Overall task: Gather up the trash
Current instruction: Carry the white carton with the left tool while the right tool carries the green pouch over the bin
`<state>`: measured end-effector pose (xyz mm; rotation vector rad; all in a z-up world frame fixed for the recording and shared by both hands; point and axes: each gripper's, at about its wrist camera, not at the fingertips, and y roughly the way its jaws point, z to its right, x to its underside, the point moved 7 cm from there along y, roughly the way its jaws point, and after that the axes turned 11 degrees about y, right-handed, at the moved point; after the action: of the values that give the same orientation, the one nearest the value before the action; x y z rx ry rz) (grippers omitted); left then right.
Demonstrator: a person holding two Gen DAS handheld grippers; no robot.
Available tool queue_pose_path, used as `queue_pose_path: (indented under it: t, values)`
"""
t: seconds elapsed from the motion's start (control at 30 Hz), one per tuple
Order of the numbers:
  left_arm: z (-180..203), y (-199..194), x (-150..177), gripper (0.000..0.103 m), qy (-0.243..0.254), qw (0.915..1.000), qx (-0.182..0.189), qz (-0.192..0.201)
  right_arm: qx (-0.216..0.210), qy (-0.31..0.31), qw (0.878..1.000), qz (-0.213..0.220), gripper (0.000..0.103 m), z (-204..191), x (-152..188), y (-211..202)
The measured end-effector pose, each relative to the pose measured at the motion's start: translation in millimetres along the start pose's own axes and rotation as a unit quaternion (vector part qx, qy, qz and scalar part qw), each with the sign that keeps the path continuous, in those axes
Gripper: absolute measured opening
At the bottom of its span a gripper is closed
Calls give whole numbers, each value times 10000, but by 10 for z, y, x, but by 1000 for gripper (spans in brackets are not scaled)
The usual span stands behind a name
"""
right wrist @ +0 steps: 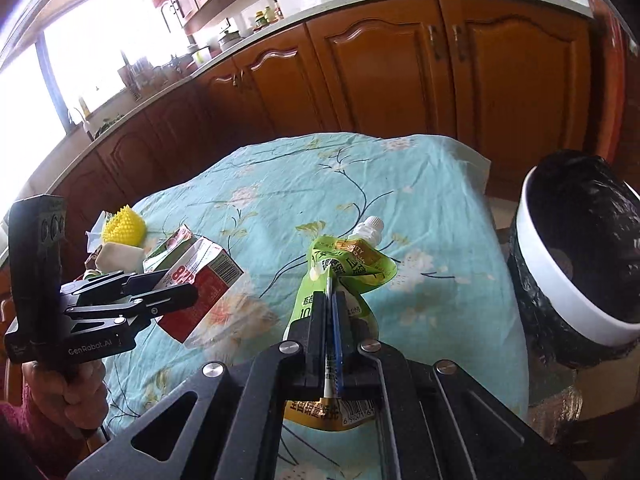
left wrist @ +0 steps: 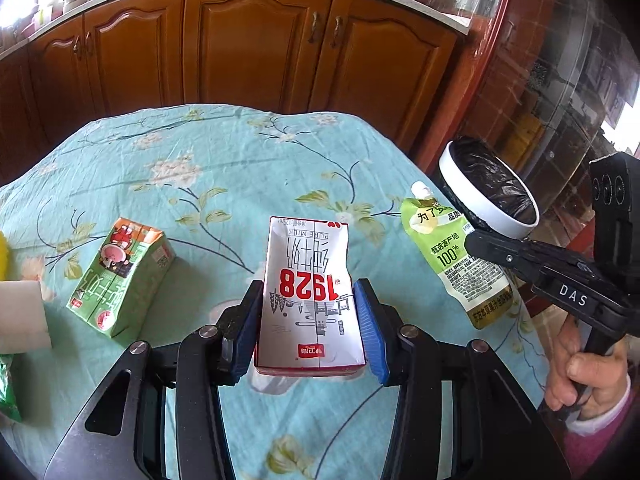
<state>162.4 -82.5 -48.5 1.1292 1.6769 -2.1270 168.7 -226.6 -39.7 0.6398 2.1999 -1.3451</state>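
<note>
My left gripper (left wrist: pixel 308 308) is shut on a white and red milk carton (left wrist: pixel 310 280) marked 1928, held a little above the table; it also shows in the right wrist view (right wrist: pixel 200 280). My right gripper (right wrist: pixel 332 300) is shut on a green spouted juice pouch (right wrist: pixel 348 264), which also shows in the left wrist view (left wrist: pixel 452 256). A white-rimmed bin with a black liner (right wrist: pixel 576 252) stands off the table's right edge, right of the pouch; it also shows in the left wrist view (left wrist: pixel 492 188).
A green milk carton (left wrist: pixel 120 276) lies on the floral tablecloth (left wrist: pixel 224 168) to the left. A white block (left wrist: pixel 22 316), a yellow spiky thing (right wrist: pixel 122 226) and green packaging (left wrist: pixel 8 388) sit at the table's left. Wooden cabinets (left wrist: pixel 256 40) stand behind.
</note>
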Motion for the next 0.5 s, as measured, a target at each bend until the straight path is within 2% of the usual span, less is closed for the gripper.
queue_pose_path:
  t: [0.5]
  values:
    - [555, 67, -337, 44, 356, 9986, 374, 134, 248, 490, 9975, 454, 2, 407, -36, -447]
